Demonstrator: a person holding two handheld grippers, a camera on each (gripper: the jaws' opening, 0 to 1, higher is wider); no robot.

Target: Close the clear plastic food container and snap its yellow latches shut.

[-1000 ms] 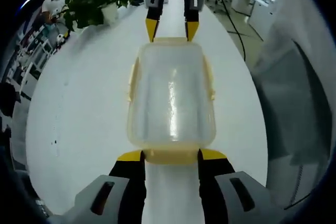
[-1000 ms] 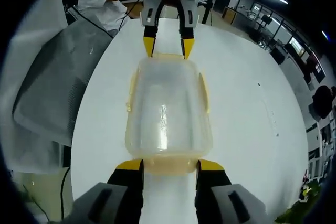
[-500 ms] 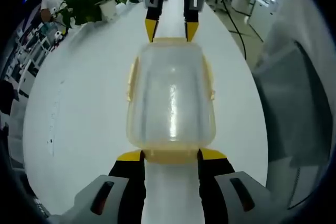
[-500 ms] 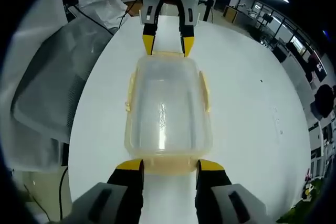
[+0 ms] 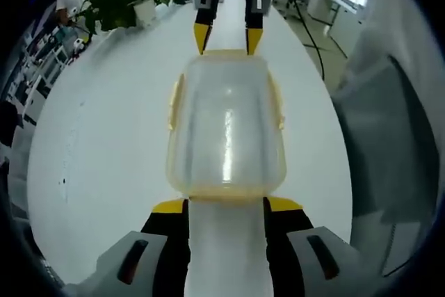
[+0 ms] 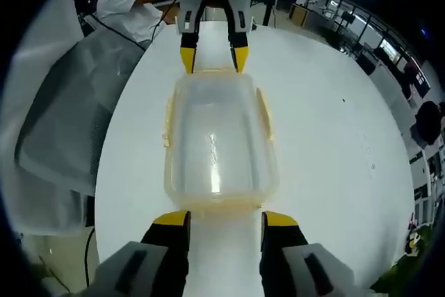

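A clear plastic food container (image 5: 226,130) with yellow latches (image 5: 174,99) lay lengthwise on the white surface (image 5: 104,158), between two facing grippers. The left gripper (image 5: 226,206) at 6 o'clock in its own view and the right gripper (image 5: 224,36) at 12 both stood spread, jaws flanking the container's short ends. Bare surface stretched wide toward 9 o'clock, while a grey mesh chair (image 5: 389,144) crowded the edge at 3.

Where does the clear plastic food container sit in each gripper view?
Left gripper view: clear plastic food container at centre, between this view's jaws below and the right gripper above.
Right gripper view: container at centre, the left gripper beyond its far end.
Shared landmark: the white table.
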